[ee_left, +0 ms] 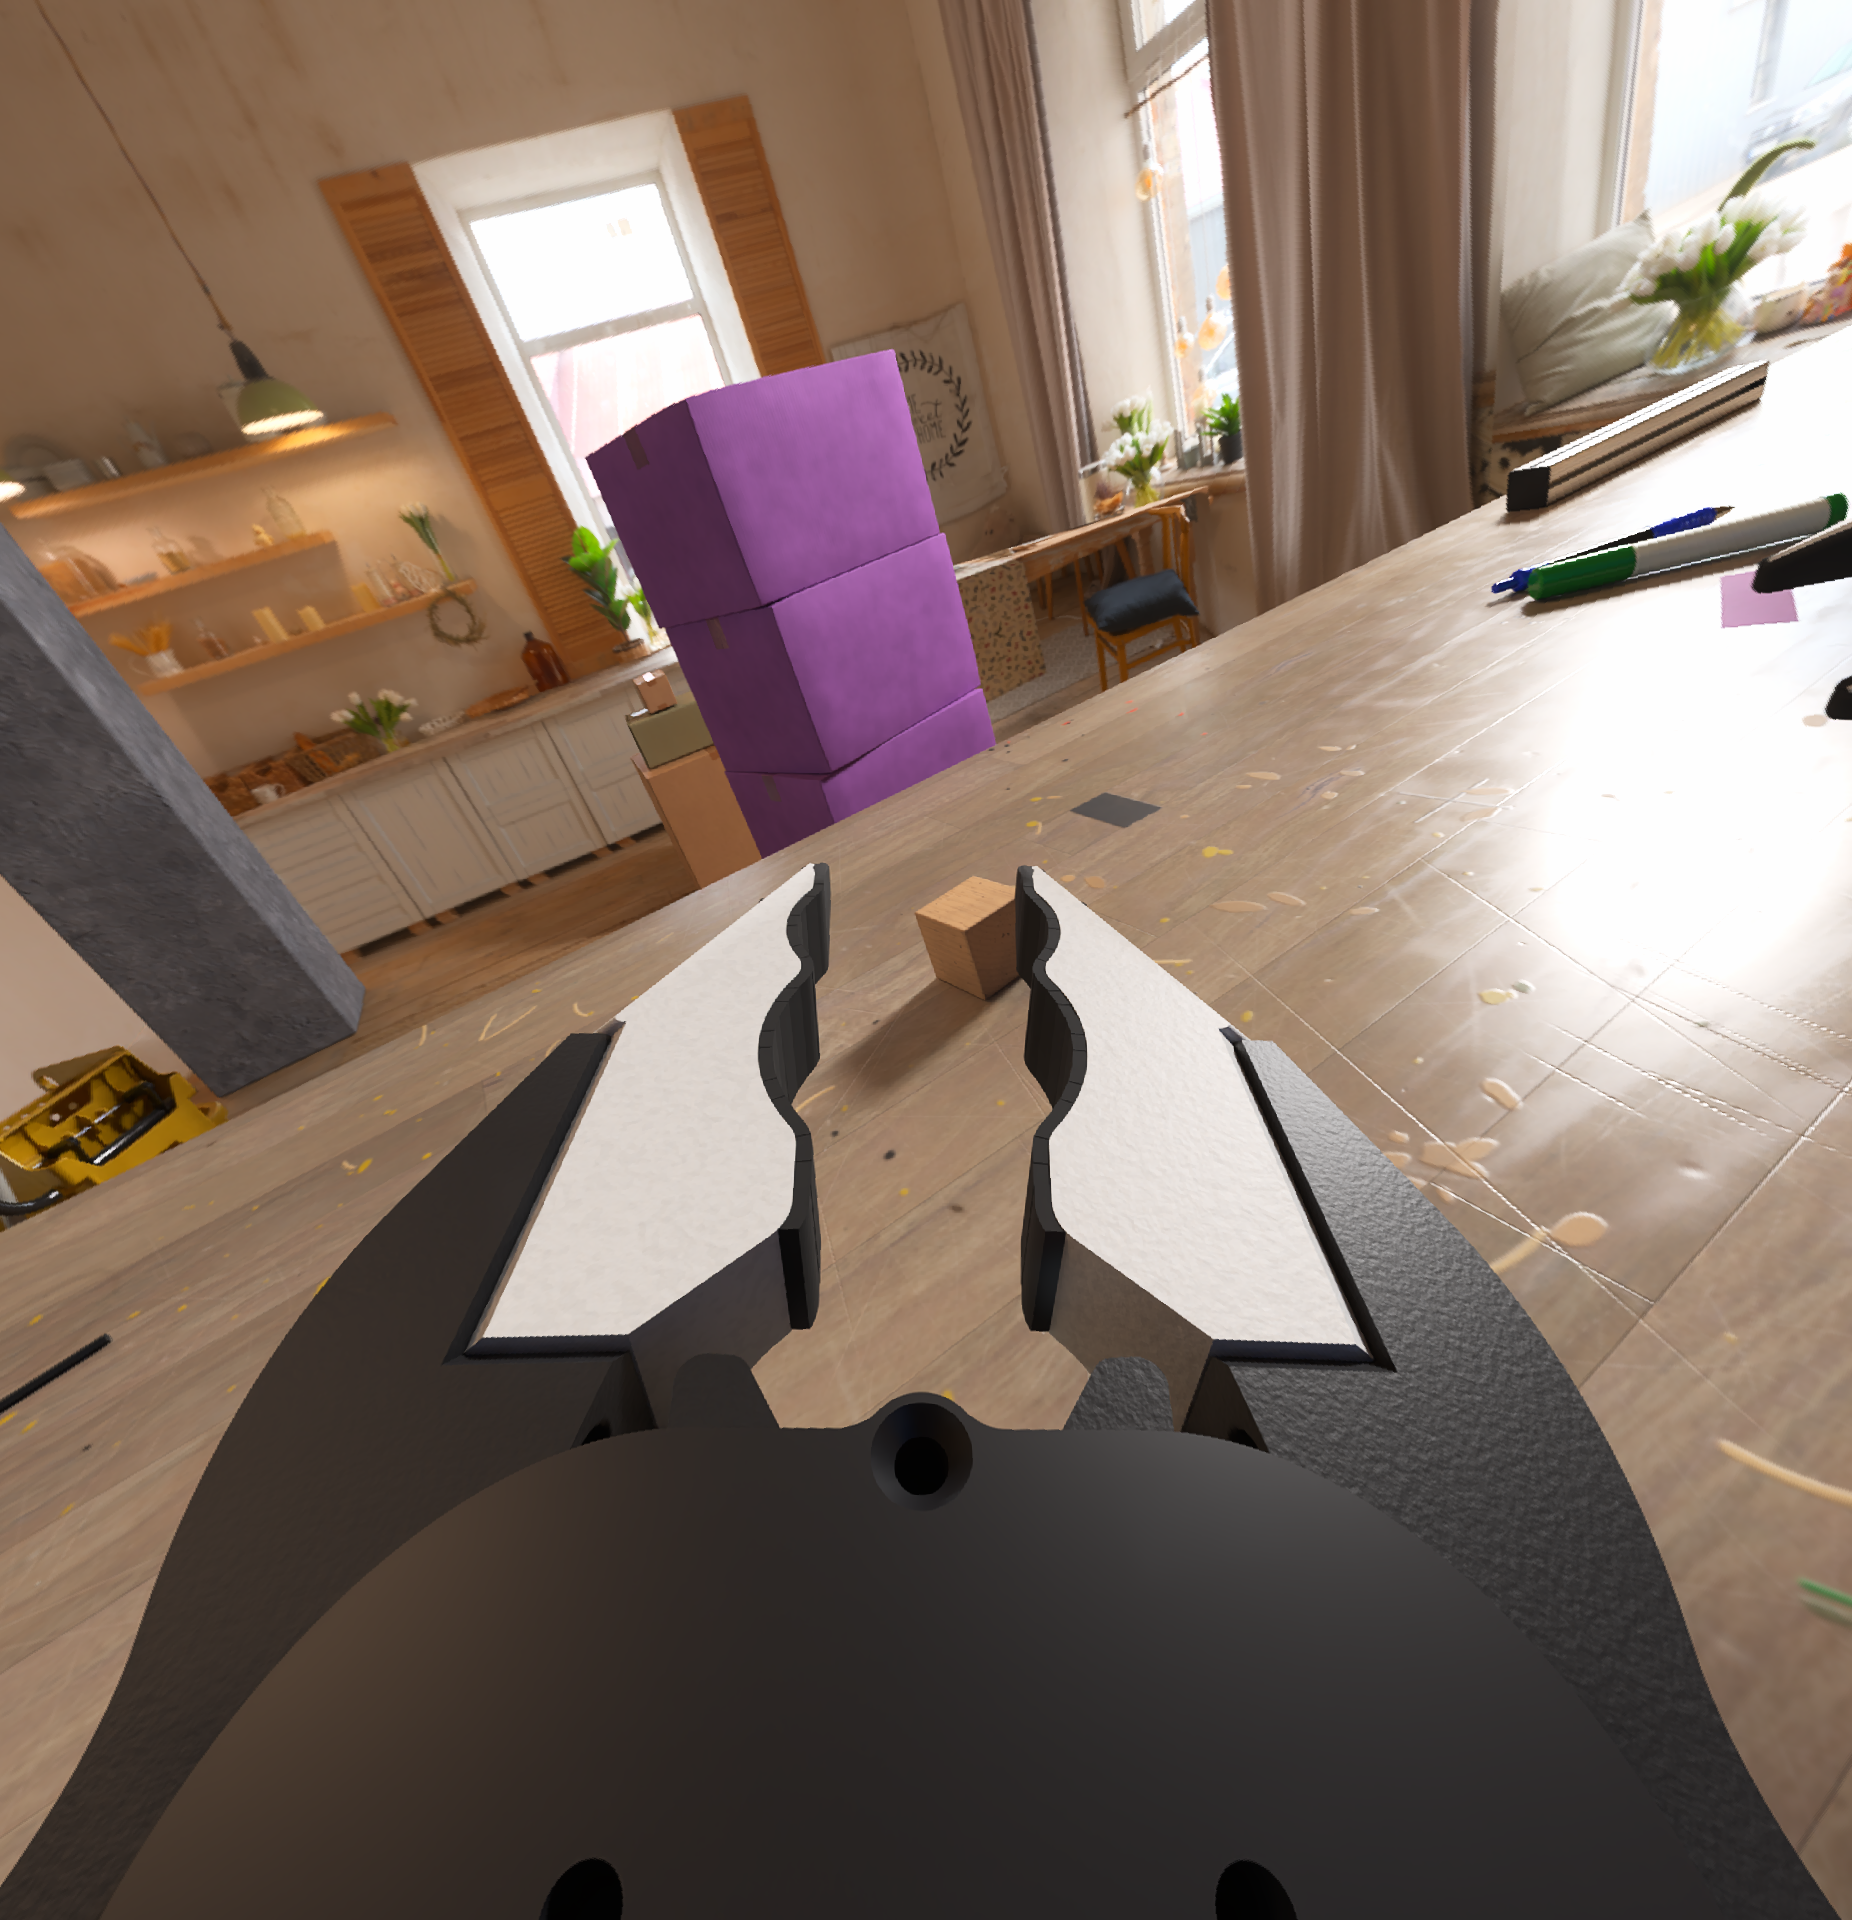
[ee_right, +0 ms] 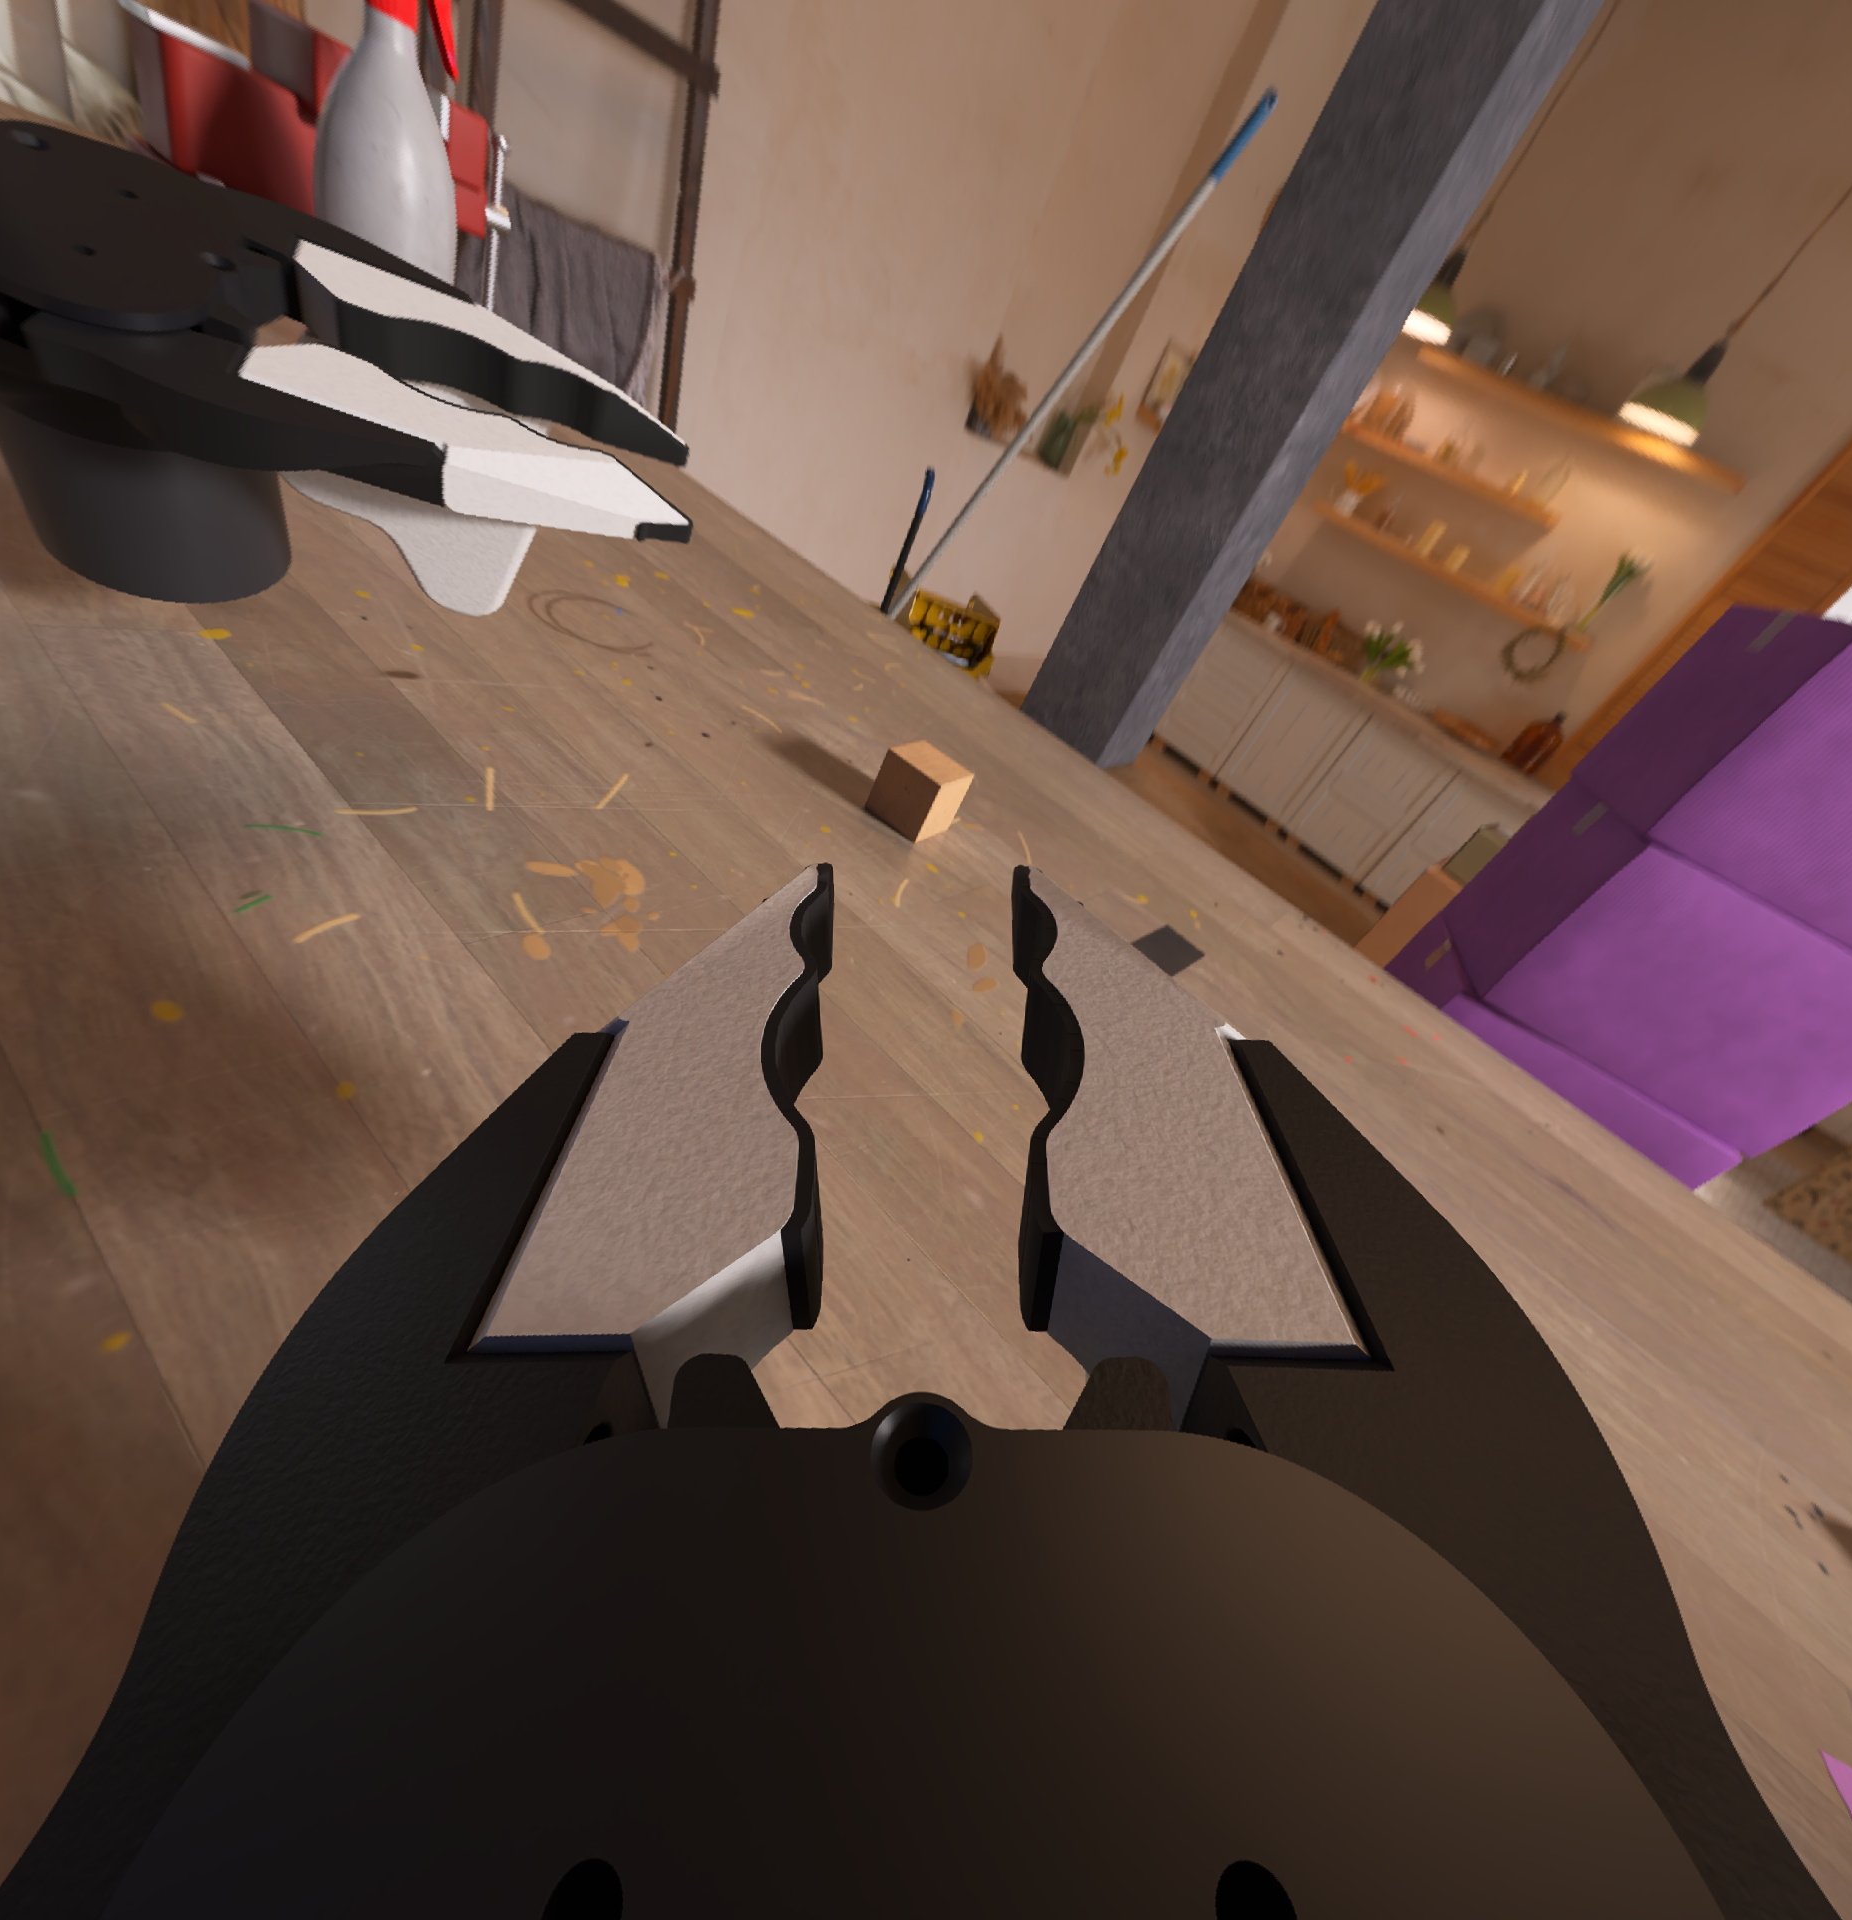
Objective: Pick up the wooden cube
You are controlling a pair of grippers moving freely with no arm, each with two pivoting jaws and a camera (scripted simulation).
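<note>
Wooden cube [ee_left: 969,935] on wooden table [ee_left: 1421,935]

Wooden cube [ee_left: 972,935] right edge behind fingertip [ee_left: 1036,914].

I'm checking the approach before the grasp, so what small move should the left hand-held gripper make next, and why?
Probably ease the left hand-held gripper forward with a slight shift to its right. It is open and empty, and the wooden cube sits on the table beyond its fingertips, off-centre toward the right finger, which hides its right edge. Centring first should let both fingers straddle it.
</note>
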